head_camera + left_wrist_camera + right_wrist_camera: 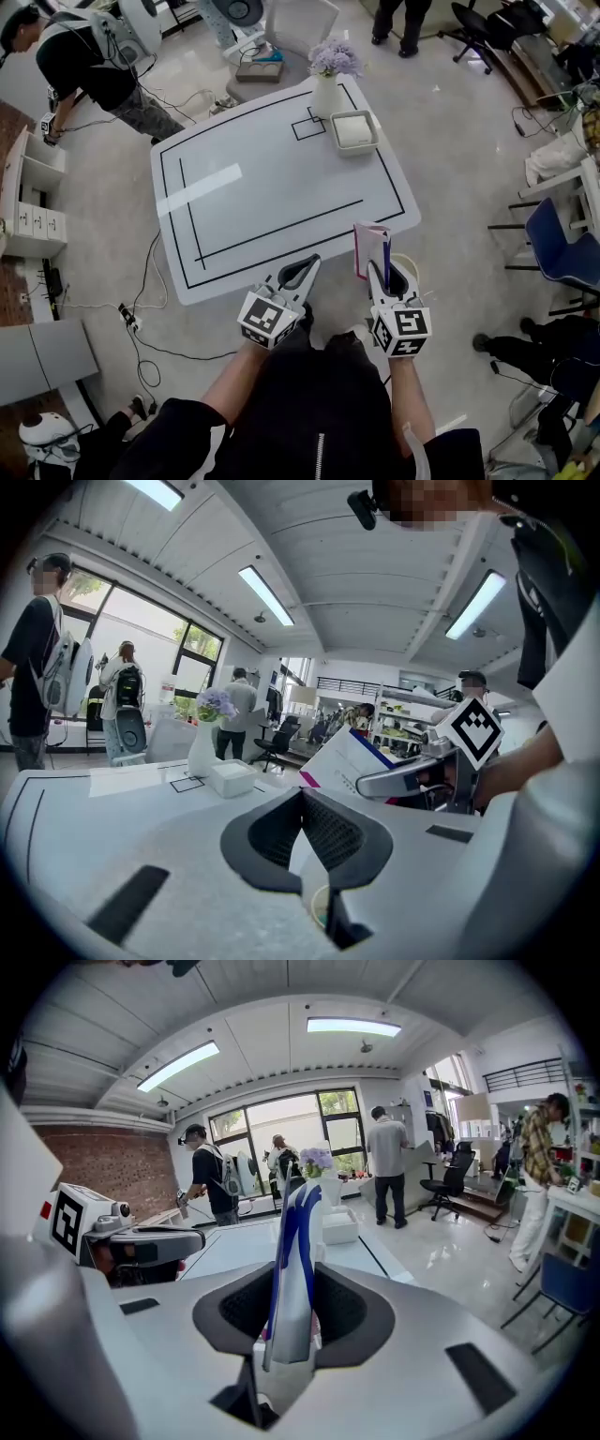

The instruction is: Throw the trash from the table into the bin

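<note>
My right gripper is shut on a flat white packet with blue and pink edges, held upright just off the near right corner of the white table. In the right gripper view the packet stands on edge between the jaws. A cream round rim, perhaps a bin, shows partly under that gripper. My left gripper hovers over the table's near edge, jaw tips together, nothing seen in them. The left gripper view shows the packet and the right gripper to its right.
A white vase of purple flowers and a white square tray stand at the table's far end. A blue chair is at the right. Cables lie on the floor to the left. People stand around the room.
</note>
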Demonstrator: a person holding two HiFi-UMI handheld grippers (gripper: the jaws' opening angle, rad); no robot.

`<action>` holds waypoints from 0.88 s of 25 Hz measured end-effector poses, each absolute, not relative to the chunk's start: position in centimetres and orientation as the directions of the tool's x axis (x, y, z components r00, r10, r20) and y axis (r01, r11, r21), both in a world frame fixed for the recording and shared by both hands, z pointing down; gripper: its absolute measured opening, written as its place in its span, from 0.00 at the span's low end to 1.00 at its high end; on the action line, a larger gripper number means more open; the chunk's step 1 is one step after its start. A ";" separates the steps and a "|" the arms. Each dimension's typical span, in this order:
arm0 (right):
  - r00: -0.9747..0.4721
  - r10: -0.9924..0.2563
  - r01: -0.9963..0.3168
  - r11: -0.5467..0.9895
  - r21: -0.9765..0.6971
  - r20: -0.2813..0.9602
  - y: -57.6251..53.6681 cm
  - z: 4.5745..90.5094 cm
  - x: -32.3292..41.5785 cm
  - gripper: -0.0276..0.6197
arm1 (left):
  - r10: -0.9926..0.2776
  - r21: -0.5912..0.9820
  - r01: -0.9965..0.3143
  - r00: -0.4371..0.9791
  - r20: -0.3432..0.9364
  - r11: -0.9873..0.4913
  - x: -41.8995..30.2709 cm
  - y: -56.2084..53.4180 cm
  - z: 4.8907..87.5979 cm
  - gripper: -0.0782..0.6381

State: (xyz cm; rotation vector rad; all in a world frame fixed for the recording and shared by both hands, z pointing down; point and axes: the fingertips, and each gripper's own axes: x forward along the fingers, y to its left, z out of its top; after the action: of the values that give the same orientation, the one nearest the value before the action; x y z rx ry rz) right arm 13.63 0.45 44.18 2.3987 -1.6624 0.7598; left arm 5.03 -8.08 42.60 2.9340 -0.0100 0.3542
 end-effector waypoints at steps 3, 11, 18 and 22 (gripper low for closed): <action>0.300 -0.834 -0.889 -0.420 -0.180 0.463 3.9 43.9 14.9 0.21 | 0.047 0.178 0.004 0.971 0.235 -0.984 6.5 -5.0 42.2 0.12; 0.378 -0.809 -0.849 -0.497 -0.180 0.450 13.1 43.6 17.4 0.21 | 0.124 0.165 0.087 0.966 0.229 -0.982 10.1 3.3 42.0 0.12; 0.417 -0.789 -0.827 -0.535 -0.171 0.452 20.5 43.6 19.1 0.21 | 0.160 0.167 0.125 0.963 0.219 -0.978 12.5 10.1 41.9 0.12; 0.429 -0.783 -0.818 -0.548 -0.173 0.449 23.4 43.4 20.1 0.21 | 0.180 0.162 0.146 0.958 0.222 -0.976 13.8 13.1 41.8 0.12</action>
State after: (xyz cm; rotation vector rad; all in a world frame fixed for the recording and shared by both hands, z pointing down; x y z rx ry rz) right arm 20.10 23.43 43.43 2.5952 -1.4567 0.7560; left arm 13.81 13.10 41.76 2.9650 0.2483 0.3565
